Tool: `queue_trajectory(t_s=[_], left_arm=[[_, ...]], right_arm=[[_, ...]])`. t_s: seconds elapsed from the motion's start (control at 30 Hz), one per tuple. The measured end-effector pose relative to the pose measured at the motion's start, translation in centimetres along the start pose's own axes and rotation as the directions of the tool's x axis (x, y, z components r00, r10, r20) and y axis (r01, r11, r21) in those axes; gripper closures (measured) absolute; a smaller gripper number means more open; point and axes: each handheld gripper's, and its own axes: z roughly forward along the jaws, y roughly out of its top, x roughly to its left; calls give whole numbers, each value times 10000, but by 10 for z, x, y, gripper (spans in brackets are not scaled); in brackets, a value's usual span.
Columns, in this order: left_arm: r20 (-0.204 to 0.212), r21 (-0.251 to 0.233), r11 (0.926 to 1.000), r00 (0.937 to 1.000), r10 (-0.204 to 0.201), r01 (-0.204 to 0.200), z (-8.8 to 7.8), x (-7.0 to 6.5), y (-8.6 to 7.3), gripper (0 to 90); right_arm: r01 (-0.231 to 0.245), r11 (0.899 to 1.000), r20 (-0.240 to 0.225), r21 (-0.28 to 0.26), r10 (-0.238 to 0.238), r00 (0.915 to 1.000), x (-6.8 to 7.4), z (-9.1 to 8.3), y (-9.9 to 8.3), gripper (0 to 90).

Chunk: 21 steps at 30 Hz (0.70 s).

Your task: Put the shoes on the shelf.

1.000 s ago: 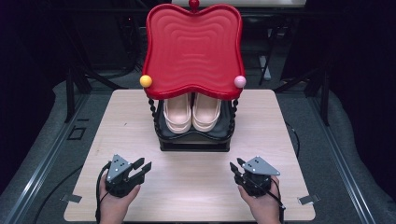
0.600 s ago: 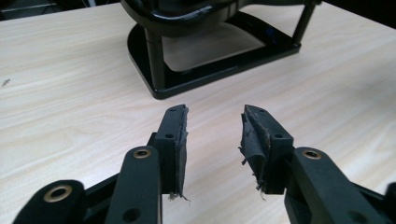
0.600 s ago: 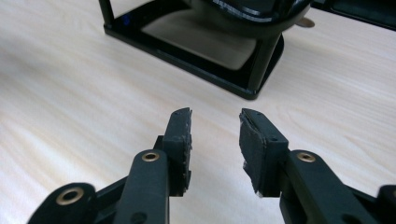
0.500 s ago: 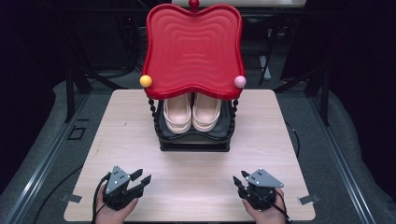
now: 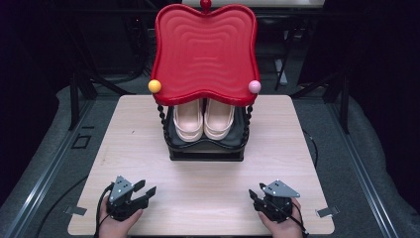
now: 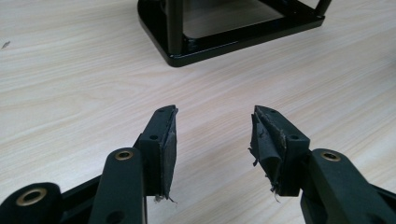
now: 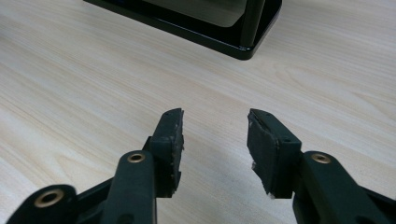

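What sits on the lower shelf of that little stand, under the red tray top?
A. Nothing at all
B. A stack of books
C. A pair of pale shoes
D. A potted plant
C: in the high view a pair of pale shoes sits side by side on the black lower shelf, beneath the red tray top, toes toward the person.

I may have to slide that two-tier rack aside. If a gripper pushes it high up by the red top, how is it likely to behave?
The rack would probably tip rather than slide: its red top is wider than the black base and sits high on thin beaded posts. The pair of shoes on the lower shelf adds low weight, which may steady it. A push at the base seems safer.
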Motion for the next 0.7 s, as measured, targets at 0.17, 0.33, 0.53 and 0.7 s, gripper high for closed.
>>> queue_trajectory(t_s=[0.17, 0.33, 0.53, 0.7], left_arm=[[75, 57, 9995, 9995, -299, 298, 0, 4, -6, 480], [171, 164, 9989, 9988, -448, 445, 3, 6, -7, 472], [351, 188, 9966, 9961, -803, 797, 5, 9, -9, 472], [421, 237, 9952, 9945, -961, 952, 8, 9, -10, 472]], right_arm=[[-116, 9998, 17, -131, 116, 9999, -1, 7, -3, 516], [45, 9999, -104, -101, -46, 9999, 1, 11, -5, 496], [-87, 9999, -142, -90, 86, 9999, -1, 12, -6, 486], [-228, 9996, -104, -158, 227, 9997, -4, 14, -7, 483]])
